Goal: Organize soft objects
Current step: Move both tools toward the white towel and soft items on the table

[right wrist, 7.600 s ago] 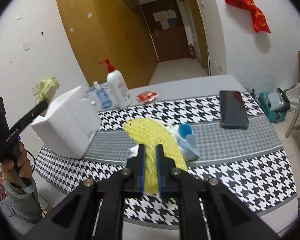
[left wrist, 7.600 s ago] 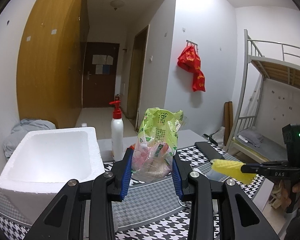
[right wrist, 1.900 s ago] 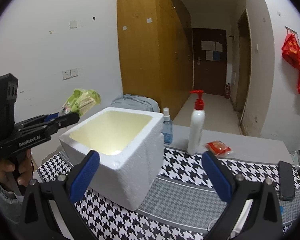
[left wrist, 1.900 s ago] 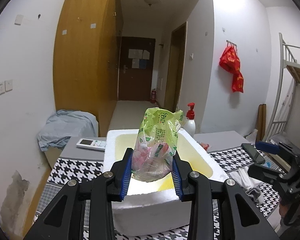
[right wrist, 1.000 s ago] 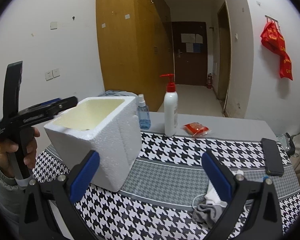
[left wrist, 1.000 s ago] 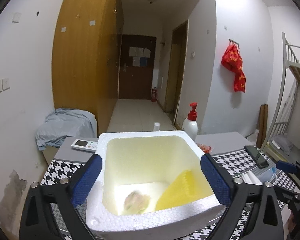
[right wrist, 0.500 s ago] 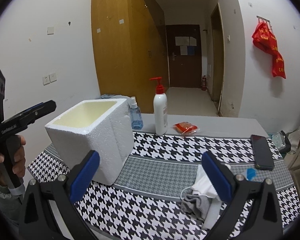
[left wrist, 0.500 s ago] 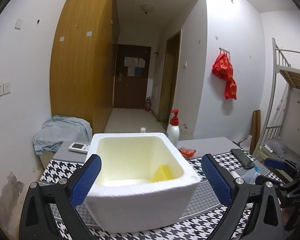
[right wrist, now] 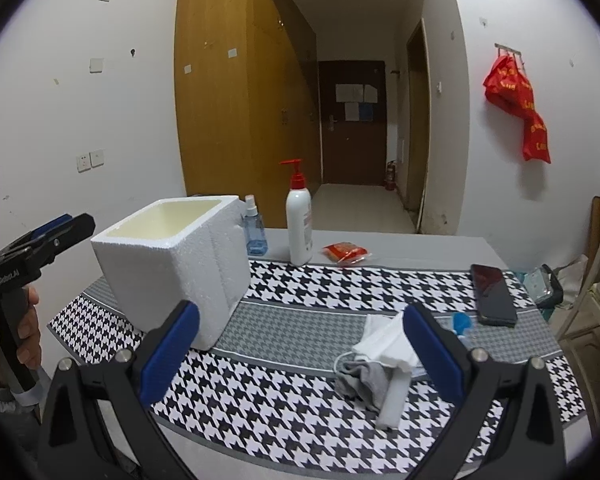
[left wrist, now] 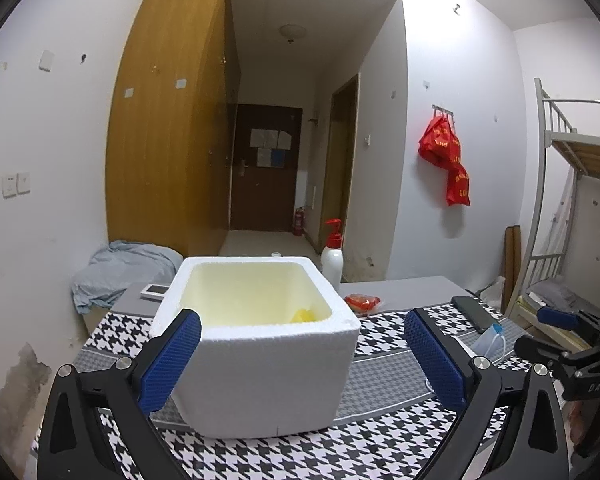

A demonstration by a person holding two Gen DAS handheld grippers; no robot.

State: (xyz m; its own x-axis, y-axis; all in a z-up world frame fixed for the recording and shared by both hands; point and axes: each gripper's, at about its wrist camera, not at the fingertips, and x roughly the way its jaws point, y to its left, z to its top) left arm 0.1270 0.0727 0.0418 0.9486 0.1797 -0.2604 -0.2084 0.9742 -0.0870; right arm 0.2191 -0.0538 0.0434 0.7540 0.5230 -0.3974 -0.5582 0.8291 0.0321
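Between picks. Left gripper (left wrist: 300, 354) jaws wide, empty, foam box (left wrist: 256, 352) dead ahead between them. Right gripper (right wrist: 300, 346) jaws wide, empty; white mask (right wrist: 382, 346) and grey sock (right wrist: 360, 378) just inside right jaw. Next, likely: right closes on mask, carries to box.

"GenRobot.AI" on left gripper (right wrist: 56, 232); "DAS" on right gripper (left wrist: 556, 332)

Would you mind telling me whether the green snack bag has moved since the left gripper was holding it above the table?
Yes. The left gripper is open and empty; the bag went down into the foam box, out of sight.
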